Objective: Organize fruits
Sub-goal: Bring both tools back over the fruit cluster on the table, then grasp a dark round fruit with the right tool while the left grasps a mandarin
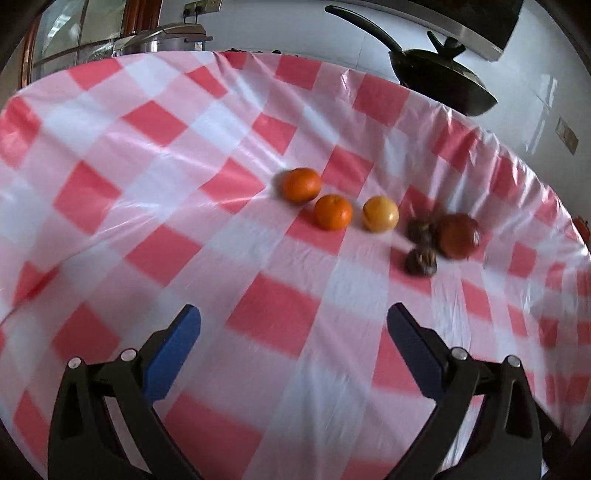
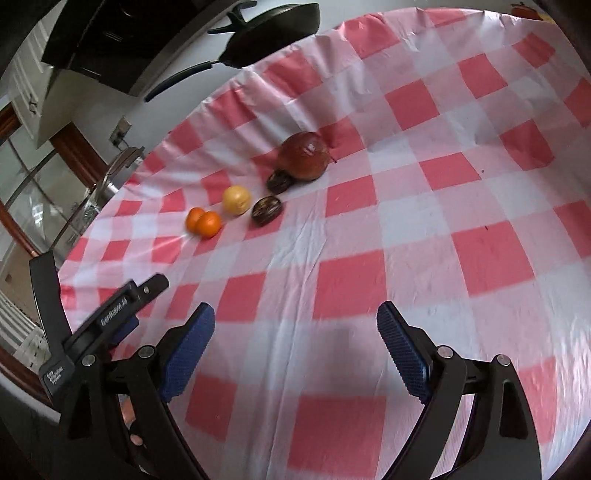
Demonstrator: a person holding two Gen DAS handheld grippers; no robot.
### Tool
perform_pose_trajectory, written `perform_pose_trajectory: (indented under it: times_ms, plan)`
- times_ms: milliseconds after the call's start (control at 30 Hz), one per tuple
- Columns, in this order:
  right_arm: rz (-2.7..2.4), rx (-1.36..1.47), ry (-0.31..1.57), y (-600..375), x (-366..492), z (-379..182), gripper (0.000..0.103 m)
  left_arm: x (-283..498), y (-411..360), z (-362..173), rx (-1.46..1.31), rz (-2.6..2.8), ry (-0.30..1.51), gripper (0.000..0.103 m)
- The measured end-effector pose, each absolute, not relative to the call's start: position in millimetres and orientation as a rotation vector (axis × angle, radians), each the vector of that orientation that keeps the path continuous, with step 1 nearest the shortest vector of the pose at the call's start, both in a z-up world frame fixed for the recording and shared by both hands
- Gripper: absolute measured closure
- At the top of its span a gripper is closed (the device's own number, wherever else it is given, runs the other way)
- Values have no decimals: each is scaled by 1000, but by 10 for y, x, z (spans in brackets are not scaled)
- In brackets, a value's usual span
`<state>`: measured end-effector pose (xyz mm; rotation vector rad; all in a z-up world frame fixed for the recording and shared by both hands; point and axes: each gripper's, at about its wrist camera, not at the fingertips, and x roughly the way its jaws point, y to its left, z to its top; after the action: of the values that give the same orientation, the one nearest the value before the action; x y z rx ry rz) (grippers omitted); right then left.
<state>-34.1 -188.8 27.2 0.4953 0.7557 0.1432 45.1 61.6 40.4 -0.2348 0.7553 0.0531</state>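
On the red-and-white checked tablecloth [image 1: 147,221] lie two oranges [image 1: 301,184] [image 1: 332,212], a yellow fruit [image 1: 380,213], a red-brown pear-like fruit [image 1: 458,235] and two dark wrinkled fruits [image 1: 421,261] [image 1: 419,229]. In the right wrist view the oranges [image 2: 208,223], yellow fruit [image 2: 237,199], dark fruits [image 2: 267,210] [image 2: 279,182] and red-brown fruit [image 2: 303,156] sit far ahead to the left. My left gripper [image 1: 293,317] is open and empty, well short of the fruits. My right gripper [image 2: 295,314] is open and empty. The left gripper's body [image 2: 110,317] shows at the right view's left edge.
A black frying pan [image 1: 439,77] [image 2: 273,33] sits beyond the table's far edge. A steel pot [image 1: 166,37] stands behind the table at the left. The cloth edge [image 1: 517,158] drops off near the red-brown fruit's side.
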Motion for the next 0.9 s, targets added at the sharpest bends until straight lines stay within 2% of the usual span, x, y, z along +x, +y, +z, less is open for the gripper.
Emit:
perform_pose_trajectory:
  times_ms: [400,533,633,733,800,900]
  plan:
    - [131,395,772,-1707,481,281,16,805,961,295,-472,-45,694,2]
    - [98,232,789,-1425,864,295,16,803,1034,259,-520,-53,698,2]
    - [92,142,825,-1249,1163,277,23,815,1047,236,-537,-50,704,2]
    - [88,101,851,-1124,1394,250,24,812,1037,237,-532,-50,704,2]
    - [91,48,873,-1029,1491,193,28,812,1019,238,-519,-55,707,2]
    - [87,7,897,-969,1551,149,45,806,1003,241,-506,-58,708,2]
